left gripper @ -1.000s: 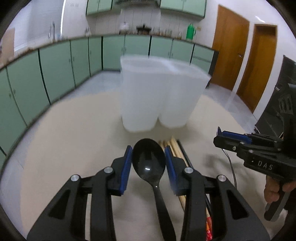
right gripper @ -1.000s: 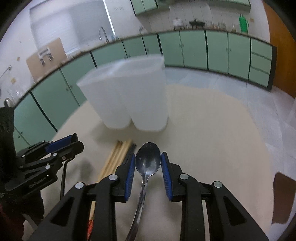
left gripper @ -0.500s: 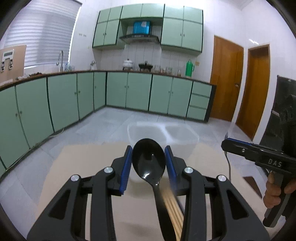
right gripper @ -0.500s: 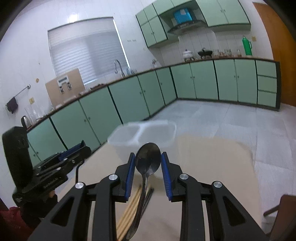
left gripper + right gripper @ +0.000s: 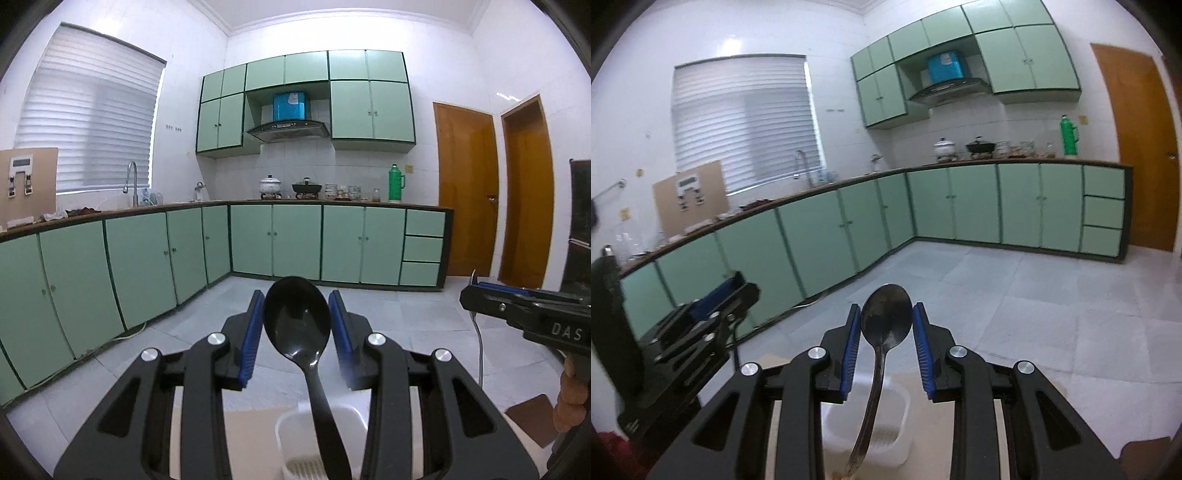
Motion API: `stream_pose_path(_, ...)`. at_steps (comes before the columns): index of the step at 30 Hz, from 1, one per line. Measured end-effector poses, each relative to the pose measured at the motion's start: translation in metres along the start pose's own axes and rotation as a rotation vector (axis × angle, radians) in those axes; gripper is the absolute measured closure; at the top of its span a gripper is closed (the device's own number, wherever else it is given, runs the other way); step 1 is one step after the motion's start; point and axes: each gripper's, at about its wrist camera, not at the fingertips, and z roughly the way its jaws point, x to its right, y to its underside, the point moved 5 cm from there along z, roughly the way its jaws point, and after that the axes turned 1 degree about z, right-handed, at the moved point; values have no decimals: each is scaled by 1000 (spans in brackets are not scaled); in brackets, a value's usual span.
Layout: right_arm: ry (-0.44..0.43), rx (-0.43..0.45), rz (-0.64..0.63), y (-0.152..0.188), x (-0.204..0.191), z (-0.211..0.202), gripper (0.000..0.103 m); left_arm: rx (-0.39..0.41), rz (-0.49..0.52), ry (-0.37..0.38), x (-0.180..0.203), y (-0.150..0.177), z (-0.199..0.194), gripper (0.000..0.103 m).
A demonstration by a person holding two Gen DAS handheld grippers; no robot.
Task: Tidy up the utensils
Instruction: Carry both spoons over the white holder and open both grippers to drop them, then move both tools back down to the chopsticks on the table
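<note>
Kitchen floor ahead, holder (image 5: 319, 439) low in view; my left tool (image 5: 295, 334) grips black spoon (image 5: 297, 325), right tool (image 5: 886, 343) metal spoon (image 5: 886, 323): bowl-only pinch, handles could swing and miss.

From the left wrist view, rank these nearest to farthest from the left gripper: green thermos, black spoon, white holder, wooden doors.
1. Black spoon: bowl between the left gripper's pads.
2. White holder: just below, at the bottom edge.
3. Green thermos and wooden doors: thermos on the far counter, doors on the right wall; too close to call.
</note>
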Motion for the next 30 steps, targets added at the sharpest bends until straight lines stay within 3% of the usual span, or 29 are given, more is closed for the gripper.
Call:
stream_pose_path(9,98,20,-4,-6,10,48,75,-28,-8,-22,-5,8,40,69)
stream_pose_path(17,66,-79,-34,25,2,66,74,-128,-34,-1,-15,34,60,67)
stream_pose_path(19,67,-83,-44,30,0,62,69,-127,-34,2,-18,37,56,60)
stream_pose_path(22,62,-80,-46,30,-1,50,66,-116,-29,6,-23,35,45,59)
stream_pose_path(26,62,-107,-9,37,0,23,54,-119,-32,3,-28,35,17,54)
stream_pose_path(30,39,-158,8,63,-5,-11,43,-186,-41,1,-29,53,-26,47)
